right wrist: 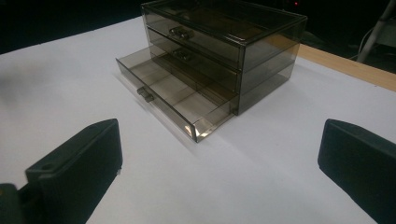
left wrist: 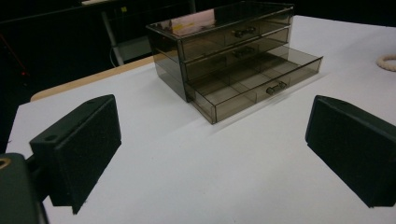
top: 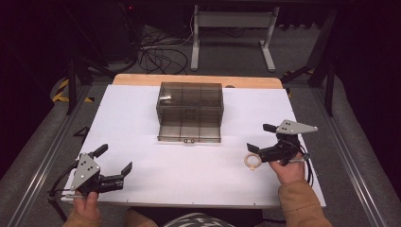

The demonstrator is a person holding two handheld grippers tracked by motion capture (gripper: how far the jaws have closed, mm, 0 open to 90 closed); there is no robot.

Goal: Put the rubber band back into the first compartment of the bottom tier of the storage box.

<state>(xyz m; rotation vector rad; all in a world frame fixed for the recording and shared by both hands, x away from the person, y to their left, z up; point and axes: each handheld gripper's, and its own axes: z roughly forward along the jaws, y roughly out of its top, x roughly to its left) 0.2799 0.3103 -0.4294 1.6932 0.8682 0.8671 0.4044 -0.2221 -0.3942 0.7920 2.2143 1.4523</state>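
While both pairs of jaws stand spread wide with nothing between them, the right gripper (top: 259, 141) sits nearest the work: a small pale ring (top: 253, 161) lies flat on the white table (top: 142, 123), touching or just beside the lower jaw tip in the high view, though contact cannot be confirmed. No pad presses on it, so the ring reads as released, not grasped. In the right gripper view the pads (right wrist: 79, 168) frame bare table, and beyond them the smoky clear drawer box (right wrist: 219, 60). The left gripper (top: 115, 161) rests at the near left corner, well apart from ring and box, jaws equally wide; its own view shows pads (left wrist: 79, 144) flanking empty table, with the ring (left wrist: 386, 62) at the far right edge. Judgement: the left hand is parked out of the way while the right hand works the ring. The box (top: 190, 109) stands at the middle of the table toward the far side, its front facing the person. Its bottom drawer (top: 189, 131) is pulled out and looks empty; the two above it are shut. Judgement: the open drawer is likely meant to receive the ring, which is why it faces the grippers and stays open. Count: two grippers, both open; one ring; one box with three drawers, one open and two shut; each drawer carries one small handle (left wrist: 275, 87). Beyond the table's wooden far edge, cables and a table frame sit on the floor.
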